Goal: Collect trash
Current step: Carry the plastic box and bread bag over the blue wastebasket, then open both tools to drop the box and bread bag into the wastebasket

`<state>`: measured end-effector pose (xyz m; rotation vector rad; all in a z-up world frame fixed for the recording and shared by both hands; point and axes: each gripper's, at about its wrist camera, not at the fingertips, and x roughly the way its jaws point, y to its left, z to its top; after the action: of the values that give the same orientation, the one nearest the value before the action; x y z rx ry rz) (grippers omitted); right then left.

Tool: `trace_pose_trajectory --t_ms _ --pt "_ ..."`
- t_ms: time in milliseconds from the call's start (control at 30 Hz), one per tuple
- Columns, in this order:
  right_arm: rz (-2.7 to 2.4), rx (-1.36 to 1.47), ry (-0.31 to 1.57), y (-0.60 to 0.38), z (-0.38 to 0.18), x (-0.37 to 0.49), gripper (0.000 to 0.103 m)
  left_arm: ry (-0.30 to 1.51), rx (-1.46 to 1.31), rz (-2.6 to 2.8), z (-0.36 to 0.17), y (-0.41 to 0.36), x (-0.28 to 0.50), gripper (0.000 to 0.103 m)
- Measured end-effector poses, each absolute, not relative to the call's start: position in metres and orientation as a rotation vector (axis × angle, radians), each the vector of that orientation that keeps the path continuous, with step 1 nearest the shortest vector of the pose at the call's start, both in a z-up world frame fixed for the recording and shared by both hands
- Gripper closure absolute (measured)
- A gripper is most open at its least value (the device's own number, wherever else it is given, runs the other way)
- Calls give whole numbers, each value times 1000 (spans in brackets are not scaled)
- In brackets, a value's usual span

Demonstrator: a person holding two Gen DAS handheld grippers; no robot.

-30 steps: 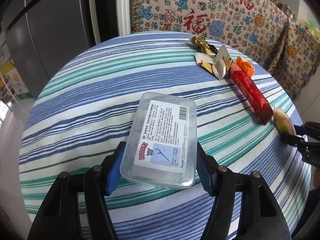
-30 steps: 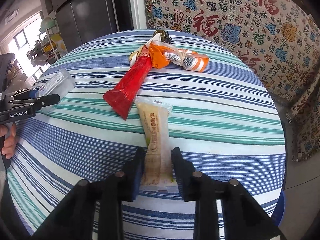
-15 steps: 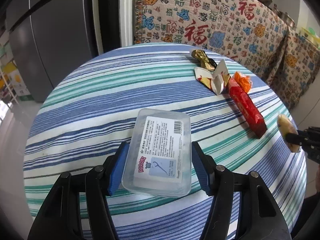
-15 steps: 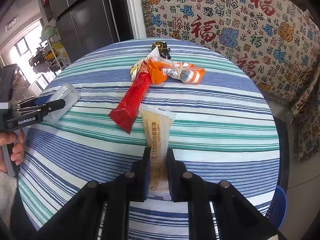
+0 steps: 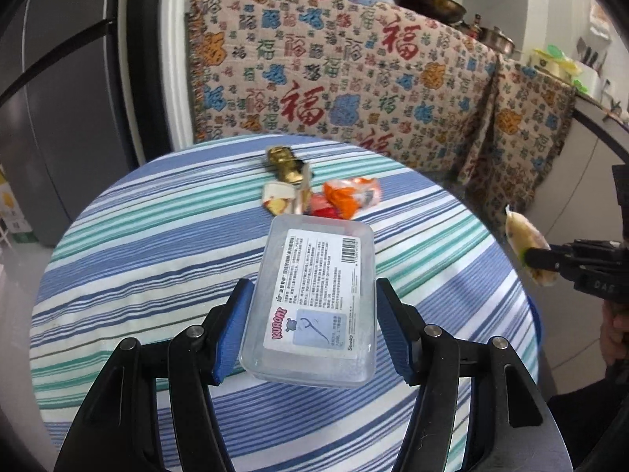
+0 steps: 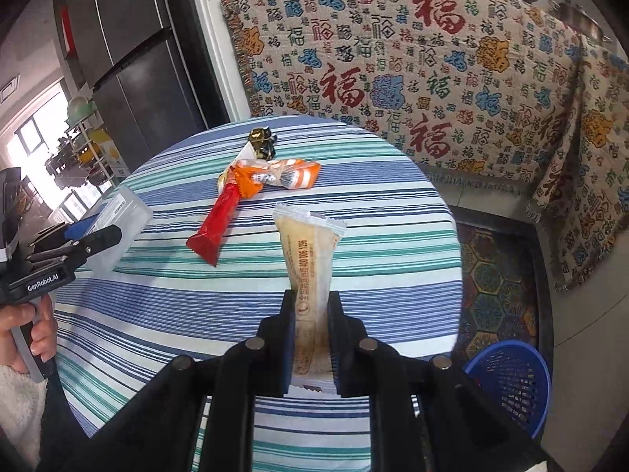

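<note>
2 items hang above the striped round table (image 6: 393, 212); the left gripper (image 5: 310, 330) clamps a clear rectangular plastic box (image 5: 314, 299) by its near end, the right gripper (image 6: 312, 338) pinches a cream plastic snack wrapper (image 6: 310, 267) by its tail. Top-heavy, the box could pivot out; the blue mesh bin (image 6: 511, 385) sits at 4 o'clock, so the limp wrapper could swing and miss.

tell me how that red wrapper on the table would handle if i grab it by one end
The red wrapper lies flat and thin on the tablecloth, so it is probably light and would droop. Its glossy film looks slippery. Its far end sits under the orange wrapper, which might drag along.
</note>
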<state>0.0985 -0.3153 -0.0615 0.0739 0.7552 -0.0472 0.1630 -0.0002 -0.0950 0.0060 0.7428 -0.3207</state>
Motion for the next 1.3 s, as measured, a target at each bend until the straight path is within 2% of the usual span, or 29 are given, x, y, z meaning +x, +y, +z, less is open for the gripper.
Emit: trace_pose_trajectory --t_ms 600,1033,1300 --pt "-300 249 674 -448 -60 13 88 747 111 -661 -78 -238 140 40" --pt "-461 381 723 -544 -107 -56 88 850 131 -807 -120 -364 139 40" --pt "-493 448 736 -591 -134 -70 88 894 159 -833 -149 -407 144 40"
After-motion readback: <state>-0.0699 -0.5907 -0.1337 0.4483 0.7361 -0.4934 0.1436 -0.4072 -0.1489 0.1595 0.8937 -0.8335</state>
